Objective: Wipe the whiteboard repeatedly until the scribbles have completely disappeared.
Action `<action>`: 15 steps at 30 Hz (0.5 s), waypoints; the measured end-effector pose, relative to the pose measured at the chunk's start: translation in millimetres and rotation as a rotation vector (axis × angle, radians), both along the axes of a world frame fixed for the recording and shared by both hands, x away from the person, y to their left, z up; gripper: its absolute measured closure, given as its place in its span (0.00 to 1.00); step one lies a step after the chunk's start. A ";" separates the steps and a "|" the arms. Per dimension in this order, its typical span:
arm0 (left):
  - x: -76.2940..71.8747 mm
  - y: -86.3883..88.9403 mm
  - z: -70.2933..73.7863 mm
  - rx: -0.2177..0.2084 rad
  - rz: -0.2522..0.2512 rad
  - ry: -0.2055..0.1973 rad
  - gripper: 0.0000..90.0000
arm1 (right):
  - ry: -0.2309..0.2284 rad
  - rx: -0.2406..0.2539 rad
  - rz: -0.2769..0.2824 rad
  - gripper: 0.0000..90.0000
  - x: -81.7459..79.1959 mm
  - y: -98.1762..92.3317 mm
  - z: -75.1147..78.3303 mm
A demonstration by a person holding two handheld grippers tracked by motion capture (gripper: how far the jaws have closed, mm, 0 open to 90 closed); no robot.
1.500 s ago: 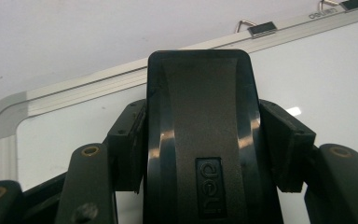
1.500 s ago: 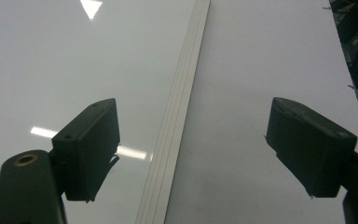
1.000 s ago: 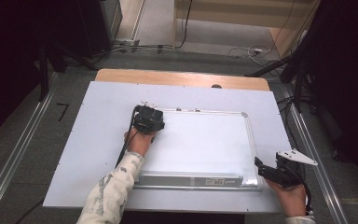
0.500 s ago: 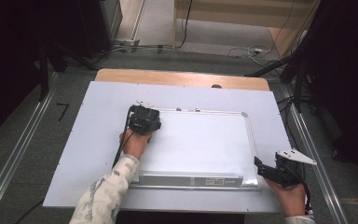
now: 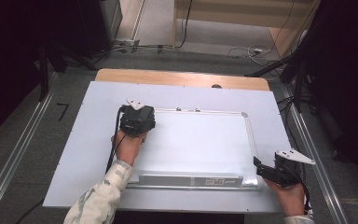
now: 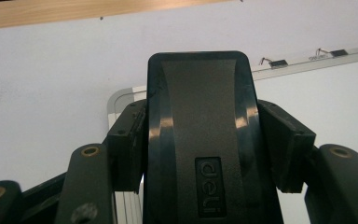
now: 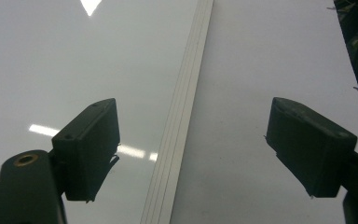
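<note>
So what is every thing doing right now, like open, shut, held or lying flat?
Left tool: shut on the black eraser.
Black eraser: held, over the whiteboard's corner.
Right tool: open, straddling the frame, holding nothing.
Whiteboard: lying flat, wiped clean.
Table: under the whiteboard.

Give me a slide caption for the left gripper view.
Left gripper clamps a black eraser over the whiteboard's corner.
</note>
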State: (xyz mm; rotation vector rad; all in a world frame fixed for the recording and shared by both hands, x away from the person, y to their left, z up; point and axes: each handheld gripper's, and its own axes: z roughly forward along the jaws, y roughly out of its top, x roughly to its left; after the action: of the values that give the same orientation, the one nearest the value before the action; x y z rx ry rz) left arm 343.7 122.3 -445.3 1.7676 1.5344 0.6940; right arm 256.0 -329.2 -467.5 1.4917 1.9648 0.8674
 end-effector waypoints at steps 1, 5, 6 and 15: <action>-1.5 0.3 0.8 0.005 0.000 -0.003 0.44 | 0.001 0.000 -0.001 0.18 -0.1 0.1 0.0; -7.5 1.1 3.4 0.008 -0.002 -0.008 0.44 | 0.000 0.000 0.001 0.18 -0.2 0.3 0.1; -9.1 1.1 4.2 0.010 0.000 -0.014 0.44 | -0.001 0.000 0.000 0.18 -0.3 0.4 0.1; -17.0 5.8 3.6 -0.010 0.011 -0.011 0.44 | 0.000 0.002 -0.001 0.18 -0.3 0.2 0.2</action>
State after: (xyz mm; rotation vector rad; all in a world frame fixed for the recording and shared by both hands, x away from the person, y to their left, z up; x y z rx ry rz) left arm 326.7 128.1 -441.7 1.7464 1.5393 0.6994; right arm 255.7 -329.0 -467.3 1.4945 1.9636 0.8693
